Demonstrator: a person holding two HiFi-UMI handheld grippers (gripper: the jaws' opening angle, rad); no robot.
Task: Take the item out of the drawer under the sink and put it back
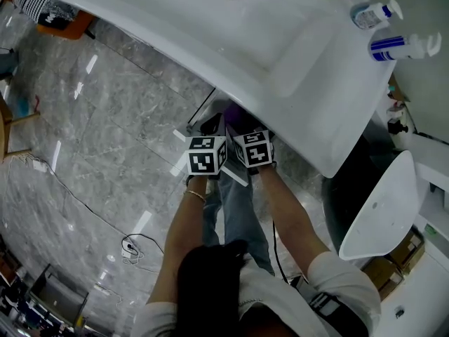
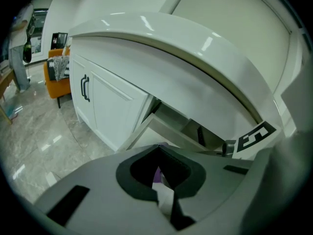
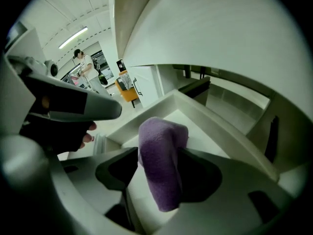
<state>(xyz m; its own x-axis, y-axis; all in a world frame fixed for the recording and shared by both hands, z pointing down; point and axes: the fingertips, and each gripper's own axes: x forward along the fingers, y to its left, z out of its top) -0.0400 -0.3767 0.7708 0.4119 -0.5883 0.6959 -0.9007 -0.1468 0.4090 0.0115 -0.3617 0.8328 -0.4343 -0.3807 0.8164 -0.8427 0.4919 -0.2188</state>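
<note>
Cabinet door (image 2: 105, 109): on my far left in the left gripper view, white, closed, with a dark handle (image 2: 85, 88).
Left tongs (image 2: 158, 151): I read their jaws as drawn together with nothing between them. Only a thin slit shows pale and purple below. They point down toward the front of the open drawer (image 2: 171, 129).
Left tongs from above: in the head view only their marker cube shows clearly, just under the sink's front edge and just beside the right one.
Right tongs (image 3: 159, 153): jaws stand wide, angled down into the drawer. The purple cloth (image 3: 161, 165) stands between them. It touches the inner faces but I see no pinch in it.
Purple cloth, place: inside the drawer under the sink, its lower end on the pale drawer floor, near the front left corner as the right gripper view shows it.
Sink (image 1: 280, 41): white basin overhanging both tongs.
Pump bottles (image 1: 375, 12): two of them, lying on the worktop at the far right of the sink.
</note>
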